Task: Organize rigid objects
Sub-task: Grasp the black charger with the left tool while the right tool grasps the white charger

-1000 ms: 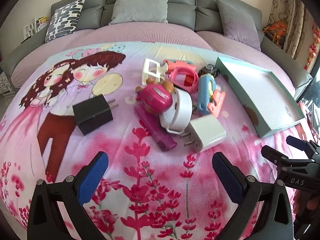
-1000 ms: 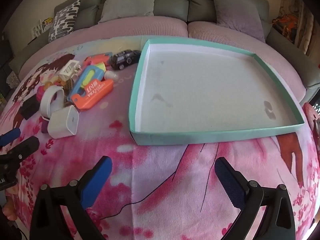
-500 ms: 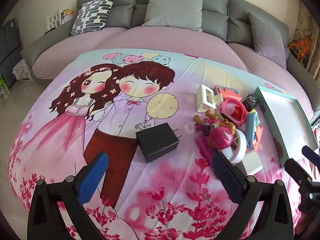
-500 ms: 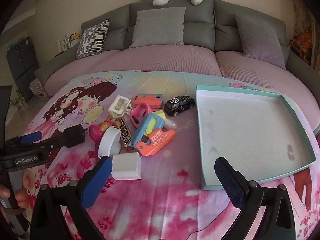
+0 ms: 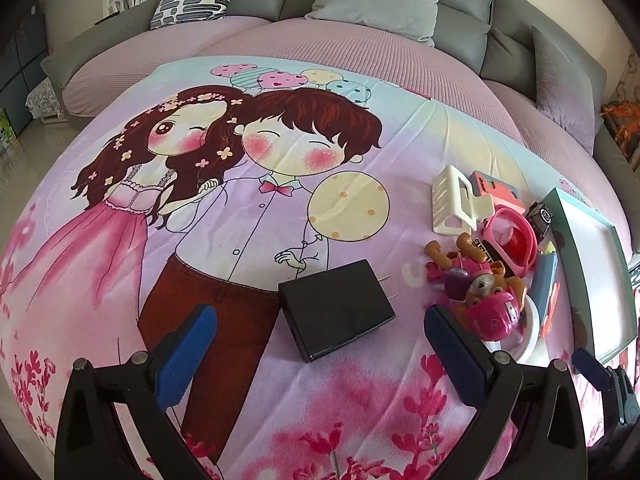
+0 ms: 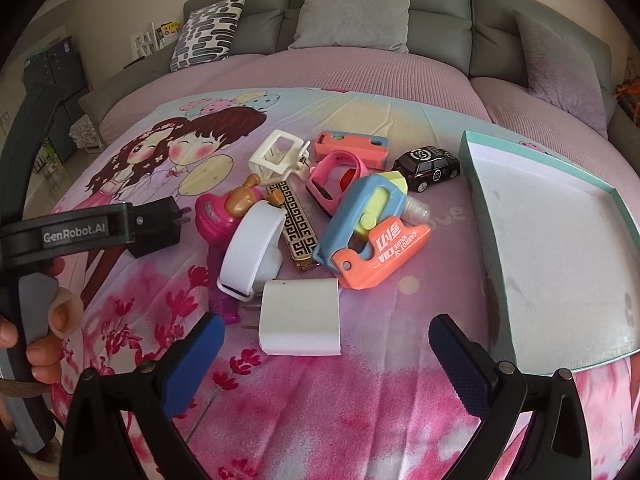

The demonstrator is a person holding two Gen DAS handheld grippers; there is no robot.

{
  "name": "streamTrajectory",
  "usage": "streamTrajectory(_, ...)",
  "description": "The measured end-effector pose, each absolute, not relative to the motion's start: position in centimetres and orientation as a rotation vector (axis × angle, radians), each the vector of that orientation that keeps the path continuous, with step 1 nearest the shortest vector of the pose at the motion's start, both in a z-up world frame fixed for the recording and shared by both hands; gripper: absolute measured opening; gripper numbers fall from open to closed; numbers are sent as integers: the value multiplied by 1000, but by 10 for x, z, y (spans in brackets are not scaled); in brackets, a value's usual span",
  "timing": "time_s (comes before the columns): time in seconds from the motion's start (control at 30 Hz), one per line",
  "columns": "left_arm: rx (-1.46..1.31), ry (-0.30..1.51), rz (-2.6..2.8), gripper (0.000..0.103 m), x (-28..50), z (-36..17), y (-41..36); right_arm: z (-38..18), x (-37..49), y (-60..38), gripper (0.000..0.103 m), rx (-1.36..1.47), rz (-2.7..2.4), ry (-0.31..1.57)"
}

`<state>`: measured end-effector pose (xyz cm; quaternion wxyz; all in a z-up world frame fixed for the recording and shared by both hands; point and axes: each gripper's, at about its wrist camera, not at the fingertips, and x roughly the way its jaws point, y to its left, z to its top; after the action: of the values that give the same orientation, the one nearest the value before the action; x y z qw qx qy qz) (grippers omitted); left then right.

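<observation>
On the cartoon-print sheet (image 5: pixel 224 240), the left tongs (image 5: pixel 320 354) hang spread wide with nothing between the blue pads, low over the black charger (image 5: pixel 336 310). The charger lies flat on the printed boy's trousers, its two prongs pointing right toward the toy pile.

Just right of it sits the pile: a pink pup toy (image 5: pixel 486 298) leaning on a white ring (image 6: pixel 250 252), a gold-patterned bar (image 6: pixel 298 232) beside the ring, a white clip (image 6: pixel 278 156) at the far side, a pink watch (image 6: pixel 336 182), a salmon case (image 6: pixel 350 148) and a blue-and-orange carrot knife (image 6: pixel 372 232). The white charger (image 6: pixel 300 318) lies nearest the right tongs (image 6: pixel 326 358), which are also spread and hold nothing, with that charger just ahead of the gap. A black toy car (image 6: pixel 428 168) stands between the pile and the tray.

At the right, the teal-rimmed tray (image 6: pixel 476 208) rests on the sheet with only its white floor showing.
</observation>
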<state>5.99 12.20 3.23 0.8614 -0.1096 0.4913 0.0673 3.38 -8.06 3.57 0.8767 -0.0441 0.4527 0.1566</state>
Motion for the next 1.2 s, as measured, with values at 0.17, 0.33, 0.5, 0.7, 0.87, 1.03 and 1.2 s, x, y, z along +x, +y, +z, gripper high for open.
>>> streamTrajectory(0.17,-238,1044,134,103,68,25,122,27,37,-76,102,-125,316,963)
streamTrajectory(0.33,-235,1044,117,103,74,20,119,22,40,-75,98,-140,304,967)
streamTrajectory(0.5,-219,1052,125,84,77,16,119,22,40,-73,93,-136,317,967)
streamTrajectory(0.7,-218,1041,116,73,76,17,120,21,41,-70,89,-129,330,966)
streamTrajectory(0.87,-205,1040,126,73,74,17,118,18,43,-67,87,-129,338,963)
streamTrajectory(1.03,-196,1045,132,73,74,17,116,17,43,-64,81,-133,341,957)
streamTrajectory(1.2,-193,1049,134,73,73,17,117,17,40,-61,67,-135,362,953)
